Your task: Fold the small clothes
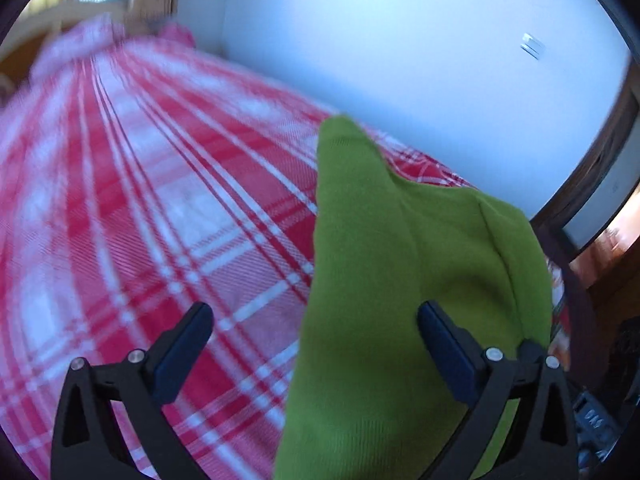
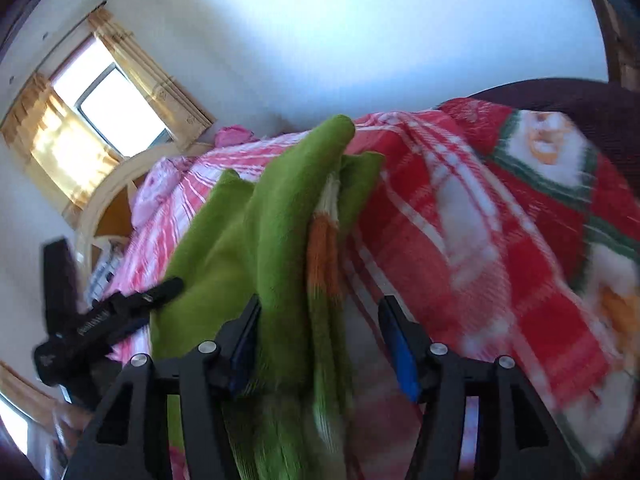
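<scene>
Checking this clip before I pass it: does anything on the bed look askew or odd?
The green garment is bunched into upright ridges instead of lying flat on the red plaid blanket, with an orange-and-white striped part showing between the folds. Both the left gripper and right gripper are open, so neither grips it.

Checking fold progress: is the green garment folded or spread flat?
Not flat. The green garment is bunched in layered folds on the plaid blanket, orange-striped part tucked between. Whether the fold is neat: cannot tell.
</scene>
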A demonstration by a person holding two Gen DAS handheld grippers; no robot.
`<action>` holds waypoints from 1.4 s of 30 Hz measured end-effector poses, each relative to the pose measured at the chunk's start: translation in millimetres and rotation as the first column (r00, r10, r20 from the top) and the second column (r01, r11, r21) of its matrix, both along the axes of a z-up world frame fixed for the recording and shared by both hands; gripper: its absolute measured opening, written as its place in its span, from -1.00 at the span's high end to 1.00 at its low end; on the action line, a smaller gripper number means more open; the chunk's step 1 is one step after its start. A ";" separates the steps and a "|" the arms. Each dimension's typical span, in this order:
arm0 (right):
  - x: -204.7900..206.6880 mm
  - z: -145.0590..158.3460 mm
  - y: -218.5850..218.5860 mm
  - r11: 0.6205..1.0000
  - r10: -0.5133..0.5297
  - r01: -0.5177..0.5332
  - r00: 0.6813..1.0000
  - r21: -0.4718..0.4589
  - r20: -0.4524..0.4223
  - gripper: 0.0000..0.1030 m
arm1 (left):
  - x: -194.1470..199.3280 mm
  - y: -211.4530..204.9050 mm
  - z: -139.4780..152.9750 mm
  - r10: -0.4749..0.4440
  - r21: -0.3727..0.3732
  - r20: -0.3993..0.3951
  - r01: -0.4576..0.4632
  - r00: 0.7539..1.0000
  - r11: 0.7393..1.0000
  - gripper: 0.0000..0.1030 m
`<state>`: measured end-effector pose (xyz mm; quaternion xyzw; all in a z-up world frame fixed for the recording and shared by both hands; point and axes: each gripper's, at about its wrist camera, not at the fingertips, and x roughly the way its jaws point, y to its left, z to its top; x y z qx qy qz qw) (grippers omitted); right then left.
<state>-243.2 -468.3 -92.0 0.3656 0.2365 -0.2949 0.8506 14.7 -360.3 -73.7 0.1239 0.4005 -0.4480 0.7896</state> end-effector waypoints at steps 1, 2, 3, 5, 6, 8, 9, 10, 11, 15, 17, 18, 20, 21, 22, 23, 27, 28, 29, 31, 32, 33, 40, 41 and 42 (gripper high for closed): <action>-4.3 2.7 8.5 1.000 -0.001 0.001 1.000 -0.025 -0.031 -0.13 | -11.6 6.3 4.6 0.005 0.008 0.064 -0.006 0.998 1.000 -1.00; -7.0 6.6 19.8 0.999 -0.003 -0.001 0.997 -0.054 -0.078 -0.14 | -23.2 11.7 7.6 0.008 0.019 0.123 -0.011 0.992 1.000 -1.00; -8.5 10.3 31.2 0.995 0.000 -0.013 0.991 -0.095 -0.133 -0.15 | -29.1 15.3 9.1 0.008 0.035 0.158 -0.014 0.987 0.999 -1.00; -9.4 18.0 53.8 0.987 -0.006 -0.030 0.974 -0.156 -0.228 -0.16 | -42.9 22.1 6.9 -0.010 0.084 0.214 -0.008 0.977 0.996 -1.00; -12.5 23.0 67.0 0.983 0.001 -0.046 0.969 -0.177 -0.248 -0.16 | -49.8 24.9 5.3 -0.025 0.102 0.232 0.001 0.972 0.995 -1.00; -18.8 34.6 84.8 0.975 0.003 -0.061 0.965 -0.213 -0.263 -0.16 | -67.0 34.8 5.3 -0.049 0.128 0.278 0.013 0.959 0.992 -1.00; -24.3 44.2 97.2 0.967 0.005 -0.073 0.963 -0.244 -0.269 -0.16 | -70.9 39.6 7.7 -0.054 0.127 0.297 0.017 0.953 0.992 -1.00; -27.3 52.5 104.8 0.960 0.002 -0.078 0.963 -0.269 -0.271 -0.16 | -77.8 46.1 11.6 -0.060 0.119 0.322 0.023 0.945 0.993 -1.00; -31.2 61.7 113.9 0.952 -0.004 -0.079 0.963 -0.297 -0.269 -0.16 | -83.0 52.4 16.8 -0.061 0.107 0.345 0.026 0.937 0.994 -1.00; -51.3 95.7 144.6 0.915 -0.038 -0.053 0.976 -0.401 -0.215 -0.34 | -90.9 77.7 41.1 -0.026 0.031 0.395 0.015 0.918 0.999 -1.00; -59.3 108.6 157.9 0.899 -0.060 -0.025 0.982 -0.437 -0.180 -0.47 | -93.6 91.4 52.7 0.006 -0.010 0.406 -0.002 0.914 1.000 -1.00; -58.5 114.7 163.8 0.891 -0.060 -0.020 0.985 -0.453 -0.160 -0.47 | -95.6 96.8 57.8 0.018 -0.027 0.409 -0.008 0.912 1.000 -1.00; -60.5 126.1 174.5 0.872 -0.059 -0.009 0.991 -0.489 -0.124 -0.48 | -103.1 108.6 69.6 0.037 -0.069 0.411 -0.010 0.911 0.998 -1.00; -61.8 131.5 179.8 0.861 -0.065 0.001 0.992 -0.508 -0.108 -0.48 | -105.4 113.6 74.4 0.047 -0.088 0.415 -0.011 0.908 0.996 -1.00; -62.9 137.7 184.8 0.847 -0.075 0.016 0.993 -0.531 -0.090 -0.48 | -108.0 119.6 79.8 0.060 -0.109 0.422 -0.015 0.905 0.994 -1.00; -64.4 142.1 190.3 0.833 -0.087 0.031 0.993 -0.552 -0.074 -0.48 | -110.6 125.1 84.1 0.071 -0.126 0.425 -0.018 0.902 0.992 -1.00; -78.5 154.3 212.5 0.754 -0.132 0.123 0.991 -0.646 0.034 -0.58 | -118.5 143.6 95.8 0.104 -0.187 0.420 -0.026 0.901 0.982 -1.00; -83.2 155.0 218.9 0.726 -0.141 0.151 0.988 -0.671 0.069 -0.62 | -119.6 147.0 96.9 0.111 -0.201 0.420 -0.028 0.901 0.979 -1.00; -86.1 155.8 224.0 0.703 -0.151 0.170 0.985 -0.691 0.088 -0.67 | -121.1 149.4 97.3 0.119 -0.211 0.422 -0.031 0.899 0.977 -1.00; -90.5 158.6 231.9 0.664 -0.171 0.198 0.979 -0.721 0.112 -0.70 | -124.6 150.4 97.8 0.141 -0.219 0.439 -0.047 0.887 0.975 -1.00; -93.0 160.8 234.5 0.656 -0.178 0.211 0.976 -0.725 0.123 -0.70 | -127.3 151.0 98.0 0.149 -0.220 0.448 -0.053 0.882 0.974 -1.00; -95.6 163.5 236.0 0.657 -0.180 0.221 0.974 -0.721 0.135 -0.71 | -129.4 151.2 98.2 0.155 -0.221 0.453 -0.058 0.878 0.974 -1.00; -100.5 163.6 230.8 0.686 -0.206 0.243 0.969 -0.686 0.137 -0.72 | -134.3 149.7 100.0 0.150 -0.208 0.414 -0.068 0.898 0.976 -1.00; -98.9 160.8 229.2 0.695 -0.204 0.236 0.971 -0.680 0.128 -0.72 | -135.1 150.8 99.7 0.144 -0.206 0.409 -0.062 0.901 0.977 -1.00; -98.0 159.2 228.7 0.699 -0.202 0.232 0.971 -0.676 0.124 -0.72 | -135.6 152.1 99.5 0.143 -0.207 0.409 -0.061 0.901 0.976 -1.00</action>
